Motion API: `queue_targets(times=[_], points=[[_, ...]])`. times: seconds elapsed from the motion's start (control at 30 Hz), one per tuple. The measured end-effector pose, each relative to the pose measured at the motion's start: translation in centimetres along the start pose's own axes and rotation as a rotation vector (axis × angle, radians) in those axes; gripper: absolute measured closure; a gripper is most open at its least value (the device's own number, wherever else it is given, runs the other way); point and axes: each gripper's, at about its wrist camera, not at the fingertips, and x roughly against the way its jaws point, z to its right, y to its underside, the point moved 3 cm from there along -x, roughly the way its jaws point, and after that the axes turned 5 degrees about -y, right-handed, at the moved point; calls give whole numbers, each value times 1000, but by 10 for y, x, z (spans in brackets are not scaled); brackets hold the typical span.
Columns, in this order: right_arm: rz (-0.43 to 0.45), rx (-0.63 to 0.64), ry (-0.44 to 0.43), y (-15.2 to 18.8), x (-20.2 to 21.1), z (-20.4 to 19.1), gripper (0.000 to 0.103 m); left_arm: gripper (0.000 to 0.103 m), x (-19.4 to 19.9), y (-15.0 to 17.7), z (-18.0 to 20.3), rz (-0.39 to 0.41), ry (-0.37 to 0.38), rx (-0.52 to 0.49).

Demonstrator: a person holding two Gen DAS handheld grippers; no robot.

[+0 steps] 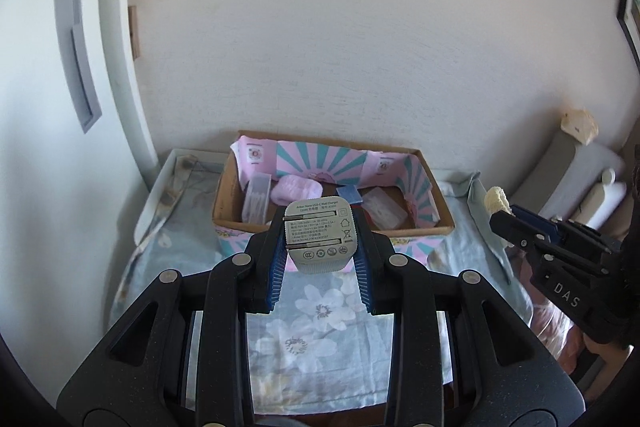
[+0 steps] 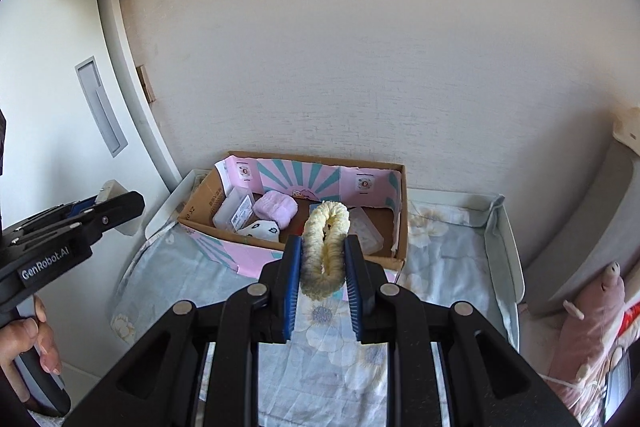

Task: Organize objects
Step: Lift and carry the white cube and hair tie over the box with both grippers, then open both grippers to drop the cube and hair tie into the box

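My left gripper (image 1: 320, 227) is shut on a white wall charger (image 1: 320, 239), its printed prong face turned toward the camera, held above the floral cloth in front of the cardboard box (image 1: 434, 199). My right gripper (image 2: 322, 243) is shut on a cream fluffy scrunchie (image 2: 325, 251), also raised just before the cardboard box (image 2: 402, 227). Inside the box lie a pink fluffy item (image 2: 276, 209), clear plastic cases (image 2: 234, 213) and a white patterned piece (image 2: 260, 230). Each gripper shows at the edge of the other's view: the right gripper (image 1: 498, 213), the left gripper (image 2: 120, 203).
The box stands on a small table covered by a blue floral cloth (image 2: 336, 359) with a raised white rim (image 2: 510, 259), against a beige wall. A white door (image 1: 48, 107) is on the left. A pink plush toy (image 2: 592, 319) and grey cushion (image 1: 568, 163) lie right. A hand (image 2: 32, 343) grips the left handle.
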Motion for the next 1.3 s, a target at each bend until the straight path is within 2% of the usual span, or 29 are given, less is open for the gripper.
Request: queue_targets(times=[0.27, 0.43, 0.67, 0.83, 1.07, 1.3], points=[[-23, 3, 6, -39, -37, 15, 83, 76, -41, -33, -6, -22, 18, -6], [-61, -14, 25, -69, -79, 26, 83, 76, -81, -62, -14, -57, 34, -33], [-134, -34, 27, -86, -140, 31, 83, 76, -150, -85, -27, -156, 68, -51], [-207, -63, 25, -81, -180, 36, 83, 76, -195, -84, -34, -247, 88, -38], [-289, -86, 30, -64, -214, 38, 83, 76, -251, -64, -35, -372, 110, -49], [-327, -110, 40, -56, -226, 42, 83, 76, -276, -51, -30, -441, 124, -67]])
